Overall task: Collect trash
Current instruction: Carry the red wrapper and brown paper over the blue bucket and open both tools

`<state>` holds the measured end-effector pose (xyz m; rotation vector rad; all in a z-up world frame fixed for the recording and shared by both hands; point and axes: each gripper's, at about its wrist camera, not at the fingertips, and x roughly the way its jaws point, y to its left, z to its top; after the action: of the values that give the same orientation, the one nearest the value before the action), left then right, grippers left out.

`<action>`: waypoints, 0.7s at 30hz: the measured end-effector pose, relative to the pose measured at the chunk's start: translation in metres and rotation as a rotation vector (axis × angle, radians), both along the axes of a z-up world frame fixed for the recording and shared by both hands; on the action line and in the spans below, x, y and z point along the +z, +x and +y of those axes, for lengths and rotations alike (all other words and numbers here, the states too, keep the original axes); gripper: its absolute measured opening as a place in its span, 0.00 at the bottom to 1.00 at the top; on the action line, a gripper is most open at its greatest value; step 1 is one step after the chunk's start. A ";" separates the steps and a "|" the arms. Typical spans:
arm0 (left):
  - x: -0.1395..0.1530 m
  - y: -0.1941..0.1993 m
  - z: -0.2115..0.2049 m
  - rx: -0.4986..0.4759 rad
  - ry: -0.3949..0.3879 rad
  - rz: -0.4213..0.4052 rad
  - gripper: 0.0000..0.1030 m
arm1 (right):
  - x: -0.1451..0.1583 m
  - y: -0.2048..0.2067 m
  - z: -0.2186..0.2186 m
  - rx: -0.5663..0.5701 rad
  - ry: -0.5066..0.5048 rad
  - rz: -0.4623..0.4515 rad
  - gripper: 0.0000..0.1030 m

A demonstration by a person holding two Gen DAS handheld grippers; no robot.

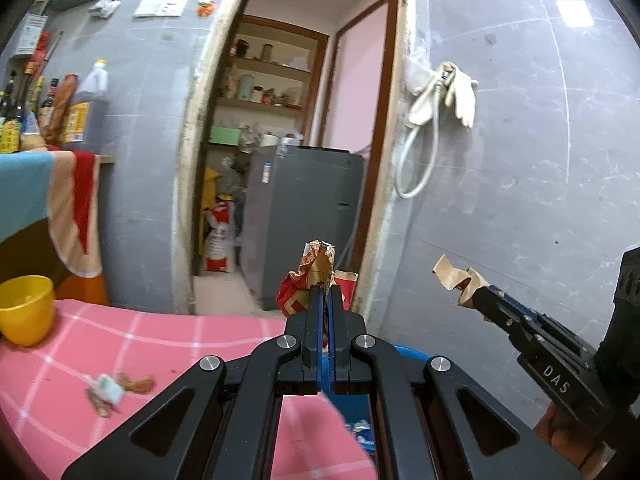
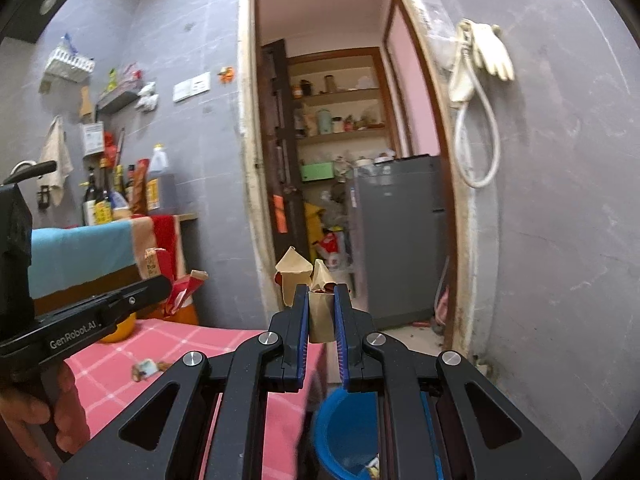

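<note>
Nearest, below the right tongs [image 2: 322,308], a blue bucket [image 2: 340,432] stands beside the pink checked tabletop [image 2: 168,344]; scraps lie at its bottom, too blurred to name. The right tongs pinch a crumpled brown paper piece [image 2: 320,316], its long axis upright, torn points upward. The left tongs [image 1: 325,300], pressed nearly together, pinch a red and tan wrapper [image 1: 310,280], also pointing up. Small scraps [image 1: 116,390] lie on the tabletop, and farther left a yellow bowl [image 1: 26,310], contents unseen.
</note>
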<state>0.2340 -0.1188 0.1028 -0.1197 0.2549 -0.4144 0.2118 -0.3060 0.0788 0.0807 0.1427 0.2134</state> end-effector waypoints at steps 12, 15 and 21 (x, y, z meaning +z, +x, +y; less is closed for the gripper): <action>-0.024 0.037 -0.060 -0.111 0.045 0.136 0.00 | -0.034 0.016 -0.045 -0.075 0.056 0.088 0.10; -0.033 0.050 -0.071 -0.135 0.055 0.196 0.00 | -0.046 0.022 -0.055 -0.084 0.082 0.125 0.10; -0.056 0.070 -0.085 -0.173 0.060 0.318 0.00 | -0.065 0.031 -0.064 -0.101 0.098 0.187 0.10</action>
<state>0.3042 -0.2039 0.0466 -0.1045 0.5933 -0.5588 0.2424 -0.3703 0.0135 0.2051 0.3138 0.1120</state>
